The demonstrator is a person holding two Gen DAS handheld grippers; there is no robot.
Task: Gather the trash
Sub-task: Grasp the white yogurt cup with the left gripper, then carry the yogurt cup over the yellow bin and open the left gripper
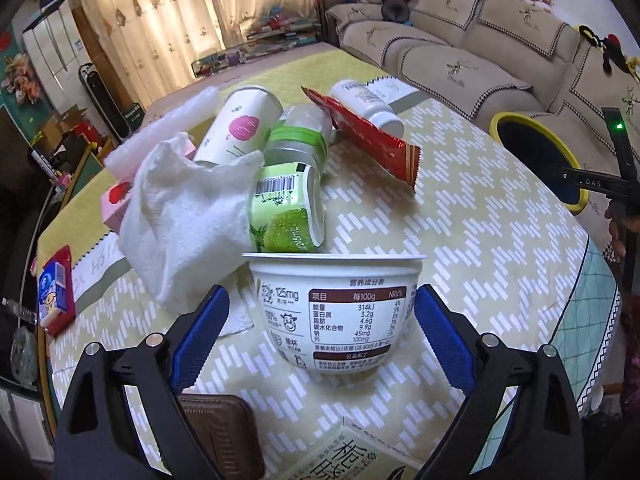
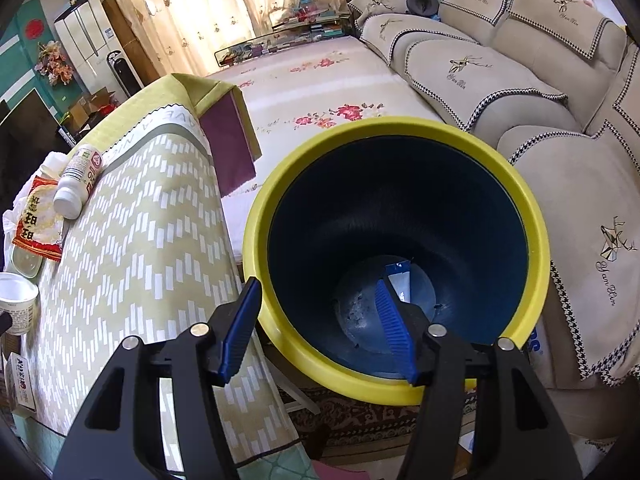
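Note:
My left gripper (image 1: 322,316) is open, its blue pads on either side of a white yogurt cup (image 1: 336,312) standing on the table, not touching it. Behind the cup lie a green carton (image 1: 286,212), a crumpled white tissue (image 1: 180,216), a clear green-label bottle (image 1: 298,140), a white paper cup (image 1: 240,128), a red snack wrapper (image 1: 368,136) and a small white bottle (image 1: 368,104). My right gripper (image 2: 320,320) is open and empty over the near rim of the yellow-rimmed blue bin (image 2: 400,240). A blue-white wrapper (image 2: 400,276) lies inside the bin.
A brown wallet (image 1: 224,432) and a printed box (image 1: 352,460) lie near my left gripper. A blue-red packet (image 1: 56,292) sits at the table's left edge. The bin (image 1: 540,152) stands beyond the table's right edge, beside the beige sofa (image 2: 520,80).

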